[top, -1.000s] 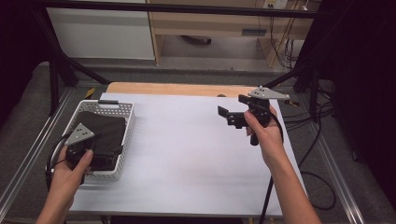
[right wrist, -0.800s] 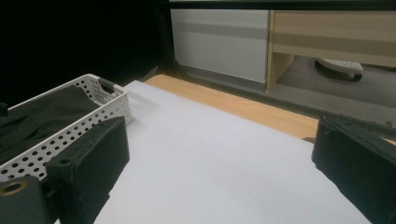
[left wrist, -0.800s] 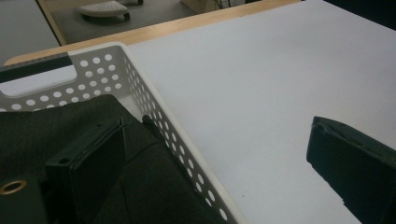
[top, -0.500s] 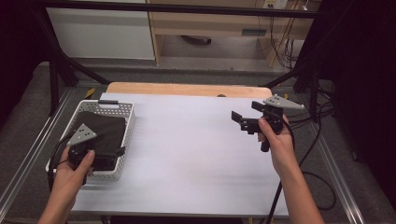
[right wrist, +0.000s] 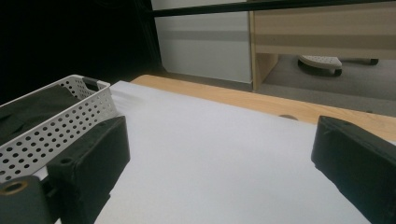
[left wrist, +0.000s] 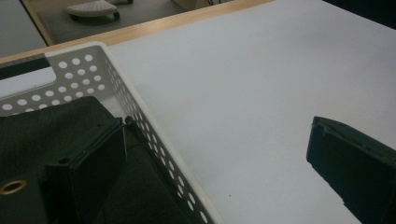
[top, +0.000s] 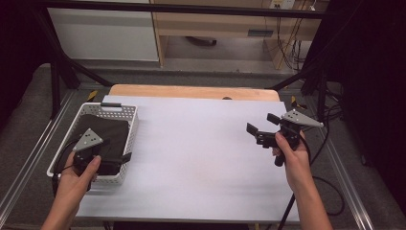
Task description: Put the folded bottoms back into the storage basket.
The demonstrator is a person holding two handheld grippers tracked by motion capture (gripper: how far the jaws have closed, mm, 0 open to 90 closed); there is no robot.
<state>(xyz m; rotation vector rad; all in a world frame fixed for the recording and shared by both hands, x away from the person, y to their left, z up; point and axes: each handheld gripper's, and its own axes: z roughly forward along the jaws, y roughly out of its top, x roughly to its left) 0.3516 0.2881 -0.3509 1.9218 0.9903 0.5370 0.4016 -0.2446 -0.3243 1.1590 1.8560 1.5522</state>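
A white perforated basket (top: 118,107) stands at the table's left edge with a black cloth (top: 108,130) lying in it. My left gripper (top: 115,151) hovers over the basket's near right corner. In the left gripper view it (left wrist: 215,126) is open and straddles the basket wall (left wrist: 154,144), one jaw over the cloth (left wrist: 42,130) and the other over the white table (left wrist: 243,70). Above the table's right side, my right gripper (top: 262,123) is open and points toward the basket. Nothing lies between its jaws in the right gripper view (right wrist: 222,123), where the basket (right wrist: 70,121) shows at left.
The white tabletop (top: 201,143) lies between the basket and the right hand. A wooden strip (top: 191,91) runs along its far edge. Black frame bars (top: 67,67) and cables (top: 330,187) flank the table. Shelving (right wrist: 322,32) stands behind.
My right gripper has drifted to the right and nearer the person, staying open. The left gripper has hardly moved over the basket.
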